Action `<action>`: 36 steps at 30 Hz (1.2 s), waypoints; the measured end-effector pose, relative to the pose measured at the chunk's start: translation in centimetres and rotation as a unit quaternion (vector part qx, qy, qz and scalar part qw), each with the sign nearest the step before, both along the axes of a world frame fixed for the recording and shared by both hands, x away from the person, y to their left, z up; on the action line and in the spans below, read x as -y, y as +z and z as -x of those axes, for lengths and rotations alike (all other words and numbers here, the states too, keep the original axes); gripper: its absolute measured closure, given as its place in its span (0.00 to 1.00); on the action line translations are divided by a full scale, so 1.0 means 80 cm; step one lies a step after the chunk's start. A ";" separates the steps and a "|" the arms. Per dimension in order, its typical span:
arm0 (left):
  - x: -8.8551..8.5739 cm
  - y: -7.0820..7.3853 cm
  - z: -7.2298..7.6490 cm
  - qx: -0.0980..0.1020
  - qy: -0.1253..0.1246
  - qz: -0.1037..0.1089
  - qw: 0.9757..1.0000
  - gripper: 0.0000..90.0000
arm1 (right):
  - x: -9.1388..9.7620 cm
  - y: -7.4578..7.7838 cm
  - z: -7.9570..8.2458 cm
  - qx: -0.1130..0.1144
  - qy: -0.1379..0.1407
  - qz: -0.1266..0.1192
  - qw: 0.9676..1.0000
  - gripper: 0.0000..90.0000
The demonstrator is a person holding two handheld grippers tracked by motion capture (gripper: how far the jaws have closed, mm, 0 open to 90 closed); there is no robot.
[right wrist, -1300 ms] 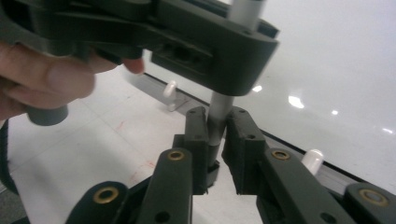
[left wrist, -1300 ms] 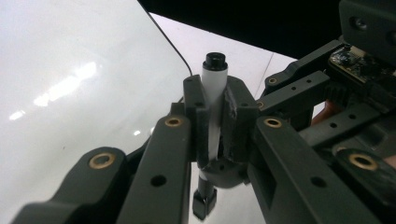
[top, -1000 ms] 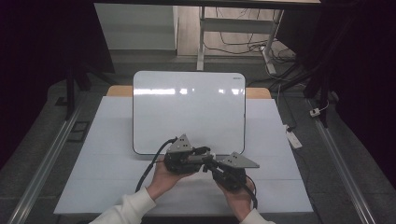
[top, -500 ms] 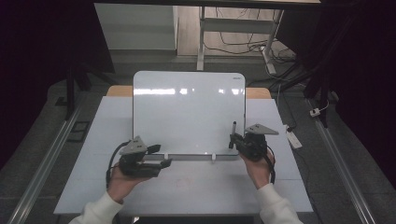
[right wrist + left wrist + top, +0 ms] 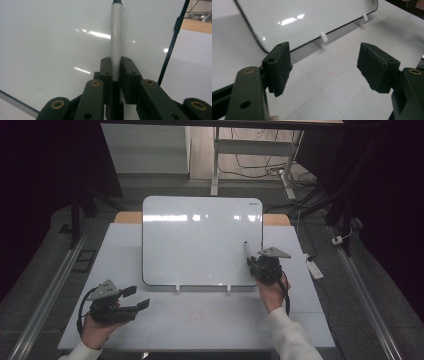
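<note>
On the bench [image 5: 200, 320] a whiteboard [image 5: 200, 240] leans back on its low stand, two small white pegs [image 5: 323, 37] propping its lower edge. At the board's lower right corner the right hand-held gripper [image 5: 250, 261] is clamped on a marker [image 5: 246, 251]: in the right gripper view its jaws press together on both sides of the white barrel [image 5: 116, 37], which runs straight up from between them to a dark tip at the top of that view. The marker lies close over the board's glossy face, near the black right rim [image 5: 172, 42]; whether the tip touches the surface I cannot tell from these angles.

Well apart from it, at the bench's near left corner, the left hand-held gripper [image 5: 139, 298] lies level in the person's left hand [image 5: 95, 330], pointing right along the bench. Its jaws have just been opening and stand apart with nothing between them; in the left gripper view the two black pads [image 5: 279, 67] frame bare bench surface, with the board's rounded lower left corner beyond them. A cable loops from this gripper's rear.
</note>
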State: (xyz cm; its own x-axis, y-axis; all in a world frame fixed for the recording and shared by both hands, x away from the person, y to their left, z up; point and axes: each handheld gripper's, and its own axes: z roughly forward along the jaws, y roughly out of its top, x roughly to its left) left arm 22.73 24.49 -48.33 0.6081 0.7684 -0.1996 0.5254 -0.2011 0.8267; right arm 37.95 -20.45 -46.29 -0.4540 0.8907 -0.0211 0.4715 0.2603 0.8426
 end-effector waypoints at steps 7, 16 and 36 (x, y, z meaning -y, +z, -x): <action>-0.012 -0.013 0.009 -0.008 0.016 -0.009 1.000 0.31 | 0.004 -0.003 0.011 0.032 0.002 0.004 0.999 0.80; -0.022 -0.027 0.009 -0.020 0.025 -0.016 0.999 0.31 | 0.045 0.001 0.052 0.068 0.068 -0.009 0.995 0.68; -0.016 -0.035 0.002 -0.030 0.002 -0.029 0.999 0.28 | 0.101 -0.037 0.107 0.056 0.172 -0.020 0.983 0.53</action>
